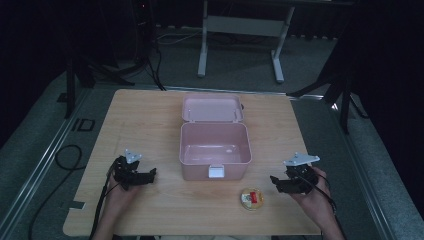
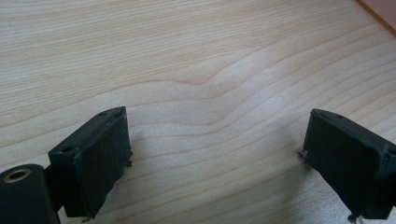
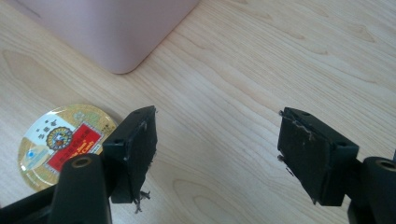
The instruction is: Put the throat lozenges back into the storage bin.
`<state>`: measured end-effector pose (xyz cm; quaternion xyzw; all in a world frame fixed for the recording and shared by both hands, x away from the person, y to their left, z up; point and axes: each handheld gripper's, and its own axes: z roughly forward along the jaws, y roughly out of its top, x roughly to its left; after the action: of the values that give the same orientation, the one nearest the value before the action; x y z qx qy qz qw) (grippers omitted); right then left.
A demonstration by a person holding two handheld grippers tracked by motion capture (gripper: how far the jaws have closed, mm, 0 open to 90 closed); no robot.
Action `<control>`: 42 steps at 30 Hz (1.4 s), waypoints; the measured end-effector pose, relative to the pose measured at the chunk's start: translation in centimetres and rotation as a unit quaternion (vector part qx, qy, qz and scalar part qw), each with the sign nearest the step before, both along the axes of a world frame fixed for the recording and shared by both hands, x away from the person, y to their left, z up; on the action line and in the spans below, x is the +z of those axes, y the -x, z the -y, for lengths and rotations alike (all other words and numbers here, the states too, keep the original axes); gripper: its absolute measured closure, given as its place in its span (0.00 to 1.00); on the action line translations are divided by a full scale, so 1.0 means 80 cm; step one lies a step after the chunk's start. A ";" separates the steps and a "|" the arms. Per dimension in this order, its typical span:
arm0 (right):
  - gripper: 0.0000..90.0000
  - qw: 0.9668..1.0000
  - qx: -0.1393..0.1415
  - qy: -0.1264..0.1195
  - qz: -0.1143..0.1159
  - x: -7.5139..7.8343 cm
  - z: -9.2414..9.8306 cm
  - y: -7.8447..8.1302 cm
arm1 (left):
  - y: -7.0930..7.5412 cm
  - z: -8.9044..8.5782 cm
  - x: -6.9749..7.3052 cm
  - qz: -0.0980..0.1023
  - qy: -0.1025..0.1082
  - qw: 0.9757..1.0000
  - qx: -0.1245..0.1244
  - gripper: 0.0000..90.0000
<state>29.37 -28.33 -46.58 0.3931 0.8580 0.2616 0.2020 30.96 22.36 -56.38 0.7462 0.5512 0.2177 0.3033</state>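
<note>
A pink box (image 1: 195, 170) stands open at the middle of the wooden table, its lid (image 1: 212, 108) tipped back and nothing visible inside. A small round tin (image 1: 251, 198) with a gold and red label lies flat in front of the box's right corner. My right gripper (image 1: 274, 180) is just right of the tin, pointing left. In the right gripper view its jaws (image 3: 217, 121) stand open over bare wood, with the tin (image 3: 60, 140) beside the left jaw and the box corner (image 3: 116, 28) beyond. My left gripper (image 1: 152, 174) is left of the box, open (image 2: 217, 126) over bare table.
The table's front edge (image 1: 200, 234) runs close below both hands. A white latch (image 1: 216, 172) sits on the box's front wall. An edge of the box (image 2: 380, 9) shows at the top right of the left gripper view. Cables lie on the floor to the left.
</note>
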 end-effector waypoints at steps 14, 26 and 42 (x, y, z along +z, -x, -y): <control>0.29 0.999 0.027 0.027 -0.024 0.004 -0.013 -0.003 | 0.000 0.000 0.000 0.000 0.000 1.000 0.000 0.09; 0.25 0.997 0.045 0.040 -0.040 0.008 -0.024 -0.004 | 0.000 0.000 0.000 0.000 0.000 1.000 0.000 0.09; 0.22 0.995 0.066 0.054 -0.050 0.005 -0.040 -0.003 | 0.000 0.000 0.000 0.000 0.000 1.000 0.000 0.09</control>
<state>29.63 -25.12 -46.14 0.3367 0.9041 0.2074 0.1622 30.97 22.36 -56.38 0.7461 0.5512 0.2177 0.3035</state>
